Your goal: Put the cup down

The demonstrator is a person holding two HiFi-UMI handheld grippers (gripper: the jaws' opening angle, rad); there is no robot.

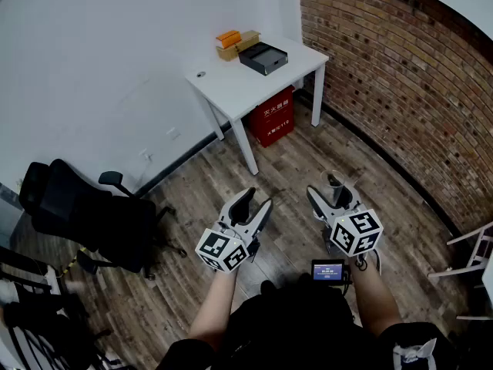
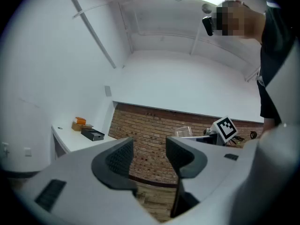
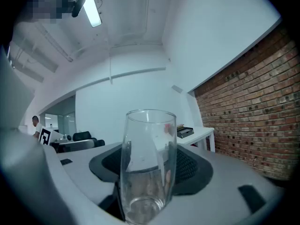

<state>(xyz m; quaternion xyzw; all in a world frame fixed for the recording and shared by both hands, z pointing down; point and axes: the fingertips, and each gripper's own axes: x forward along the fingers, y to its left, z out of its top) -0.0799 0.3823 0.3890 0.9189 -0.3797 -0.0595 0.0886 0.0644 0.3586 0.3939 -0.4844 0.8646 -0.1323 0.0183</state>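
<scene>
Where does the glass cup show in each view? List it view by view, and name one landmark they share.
Head view: glass cup right of centre, in the right gripper.
Left gripper view: glass cup small, right of centre, before the brick wall.
Right gripper view: glass cup large, bottom centre, upright between the jaws.
Shared landmark: the white table, in all three views.

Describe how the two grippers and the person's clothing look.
The left gripper and right gripper are grey with dark textured jaws, each carrying a white cube of black square markers. A screen sits by the right one. The person's clothing is black.
</scene>
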